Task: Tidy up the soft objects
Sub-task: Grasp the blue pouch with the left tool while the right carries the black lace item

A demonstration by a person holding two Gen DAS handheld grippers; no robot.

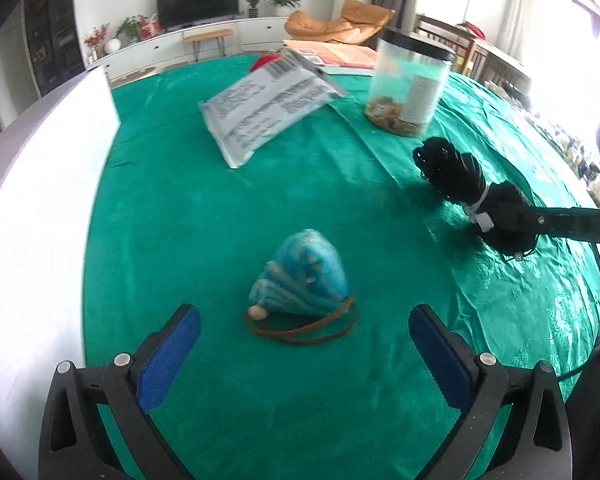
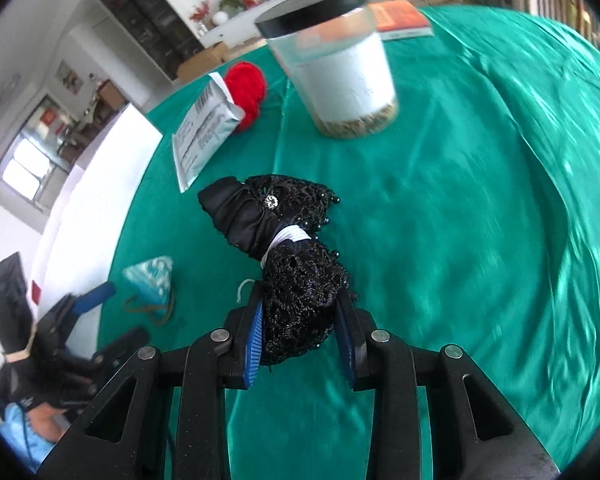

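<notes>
Green cloth (image 1: pixel 260 208) covers the table. On it, far side: clear jar (image 1: pixel 410 84) with black lid, grey printed pouch (image 1: pixel 268 108) leaning on red yarn (image 2: pixel 248 88). Right gripper (image 2: pixel 300 320) clamped on the lace end of a black bundle (image 2: pixel 276 236) tied with white band. Left gripper (image 1: pixel 304 340) jaws wide apart, nothing between, blue fabric pouch (image 1: pixel 300 276) with brown cord lying just ahead
</notes>
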